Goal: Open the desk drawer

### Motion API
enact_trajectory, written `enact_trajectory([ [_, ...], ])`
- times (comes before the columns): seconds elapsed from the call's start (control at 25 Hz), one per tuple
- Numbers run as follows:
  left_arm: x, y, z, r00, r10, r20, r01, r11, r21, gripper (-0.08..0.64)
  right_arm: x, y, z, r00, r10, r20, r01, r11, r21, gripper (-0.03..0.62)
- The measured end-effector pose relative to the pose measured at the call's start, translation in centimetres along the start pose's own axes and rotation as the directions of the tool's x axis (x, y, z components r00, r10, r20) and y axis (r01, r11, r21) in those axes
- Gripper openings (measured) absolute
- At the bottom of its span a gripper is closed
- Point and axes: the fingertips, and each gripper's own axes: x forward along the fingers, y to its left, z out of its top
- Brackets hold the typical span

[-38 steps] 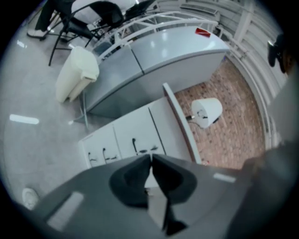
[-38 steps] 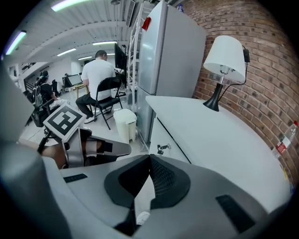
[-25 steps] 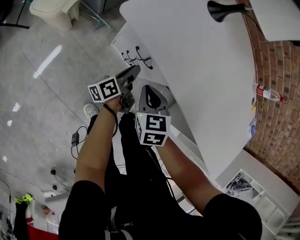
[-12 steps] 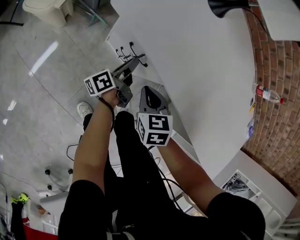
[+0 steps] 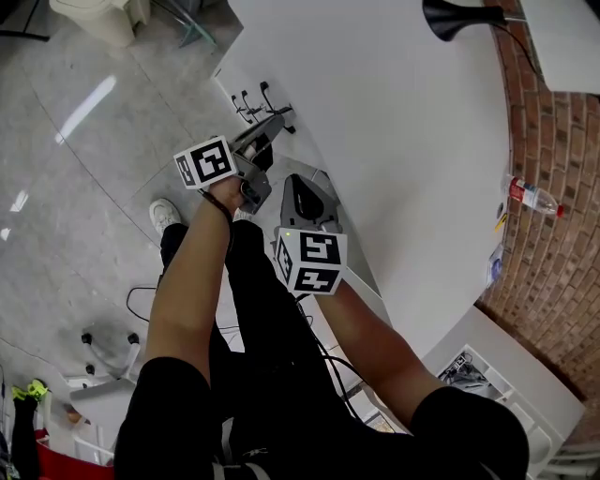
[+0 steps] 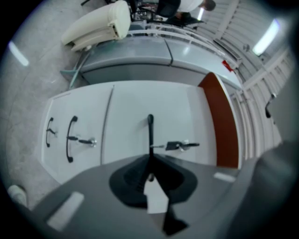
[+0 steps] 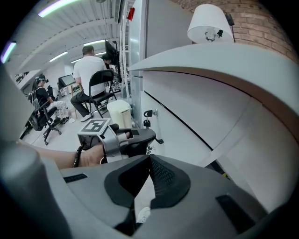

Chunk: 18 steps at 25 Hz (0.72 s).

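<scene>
The white drawer front (image 6: 140,107) faces me under the desk top (image 5: 394,122). Its thin black handle (image 6: 150,130) runs straight into the tip of my left gripper (image 6: 150,158). The jaws have just been closing and now pinch the handle between them. A key (image 6: 180,145) sticks out of the lock beside the handle. In the head view the left gripper (image 5: 273,122) reaches level to the cabinet front. My right gripper (image 5: 294,180) hangs just behind it, tilted down, shut on nothing; from its own view (image 7: 149,158) the left gripper's marker cube (image 7: 96,127) shows ahead.
Two more black handles (image 6: 70,138) sit on the neighbouring drawer front. A lamp base (image 5: 459,17) stands on the desk, and a bottle (image 5: 534,197) lies by the brick wall (image 5: 553,244). A bin (image 6: 100,23) stands on the floor. People (image 7: 93,74) sit on chairs behind.
The left gripper has moved forward from just short of the cabinet to the handle, and its jaws have come together on it. The right gripper has stayed close behind.
</scene>
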Motion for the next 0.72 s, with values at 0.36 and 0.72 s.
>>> enact_trajectory([
  [0.36, -0.6, -0.2, -0.1, 1.0, 0.001, -0.01, -0.001, 1.0, 0.001, 0.023, 0.4, 0.6, 0.9, 1.0, 0.021, 0.022, -0.02, 0.999, -0.031, -0.002],
  [0.72, -3.9, -0.2, 0.1, 0.998, 0.048, -0.031, -0.048, 0.999, 0.002, 0.023, -1.4, 2.2, -0.1, 0.999, 0.039, 0.0, -0.039, 0.999, -0.002, -0.002],
])
